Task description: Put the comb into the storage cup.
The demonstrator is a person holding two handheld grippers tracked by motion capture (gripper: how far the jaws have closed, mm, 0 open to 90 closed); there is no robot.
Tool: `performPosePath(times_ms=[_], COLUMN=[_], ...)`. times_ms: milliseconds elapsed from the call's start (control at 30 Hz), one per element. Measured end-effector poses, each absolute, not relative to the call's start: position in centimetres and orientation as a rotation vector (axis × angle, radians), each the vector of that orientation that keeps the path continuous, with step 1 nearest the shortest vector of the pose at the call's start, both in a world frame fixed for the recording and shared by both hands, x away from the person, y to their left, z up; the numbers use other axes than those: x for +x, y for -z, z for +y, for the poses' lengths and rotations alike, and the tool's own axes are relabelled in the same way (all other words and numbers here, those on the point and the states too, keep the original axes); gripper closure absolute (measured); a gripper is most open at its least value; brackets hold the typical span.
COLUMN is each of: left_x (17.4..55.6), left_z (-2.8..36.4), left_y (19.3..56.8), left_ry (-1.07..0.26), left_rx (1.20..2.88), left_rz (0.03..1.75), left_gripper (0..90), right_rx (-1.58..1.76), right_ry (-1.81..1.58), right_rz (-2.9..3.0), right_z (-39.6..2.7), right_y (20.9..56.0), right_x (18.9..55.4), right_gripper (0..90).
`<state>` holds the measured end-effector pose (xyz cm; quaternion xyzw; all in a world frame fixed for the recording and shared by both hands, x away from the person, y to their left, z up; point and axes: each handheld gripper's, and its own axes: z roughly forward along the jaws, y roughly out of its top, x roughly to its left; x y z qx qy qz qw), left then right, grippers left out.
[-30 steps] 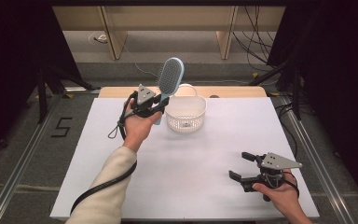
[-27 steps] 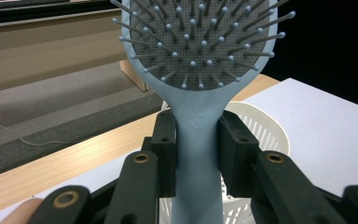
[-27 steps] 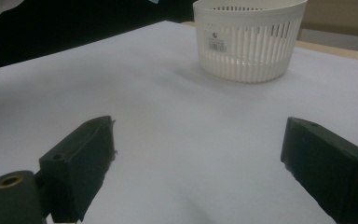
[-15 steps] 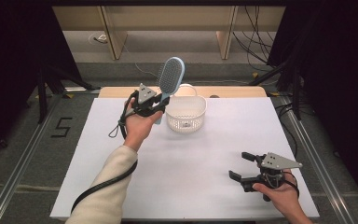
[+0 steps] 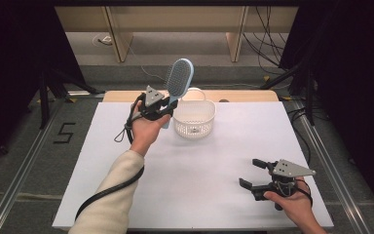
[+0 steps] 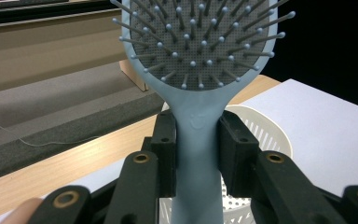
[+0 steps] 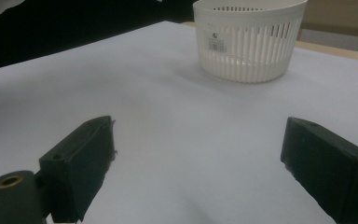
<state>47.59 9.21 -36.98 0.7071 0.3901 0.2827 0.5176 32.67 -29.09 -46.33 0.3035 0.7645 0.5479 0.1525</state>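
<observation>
At the lower right of the high view, nearest the person, the right hand-held gripper rests low over the white worktop, jaws spread wide with nothing between them. Farther up, left of centre, the left hand-held gripper is clenched on the handle of a pale blue hairbrush, held upright with the bristled head above it. Just right of it stands the white slotted basket. The step in hand looks like carrying the brush to the basket. The next move likely calls for shifting it over the rim, lowering it, then releasing.
</observation>
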Motion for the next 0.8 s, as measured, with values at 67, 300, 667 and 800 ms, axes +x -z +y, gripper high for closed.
performPosePath(times_ms=[67,300,667,800], left_x=[47.65,47.80,48.04,48.12], left_z=[9.18,9.13,9.10,9.08], left_y=[36.96,36.82,36.69,36.63], left_ry=[-0.679,-0.681,-0.684,-0.686], left_rx=[1.699,1.697,1.697,1.697], left_rz=[0.933,0.932,0.932,0.933], left_gripper=[69.7,69.7,69.7,69.7], right_rx=[0.868,0.869,0.869,0.870], right_ry=[-1.571,-1.573,-1.572,-1.573], right_rz=[2.194,2.194,2.194,2.193], right_z=[-29.09,-29.09,-29.10,-29.11], right_y=[46.33,46.33,46.32,46.33], right_x=[32.67,32.68,32.67,32.68], right_gripper=[10.7,10.7,10.7,10.7])
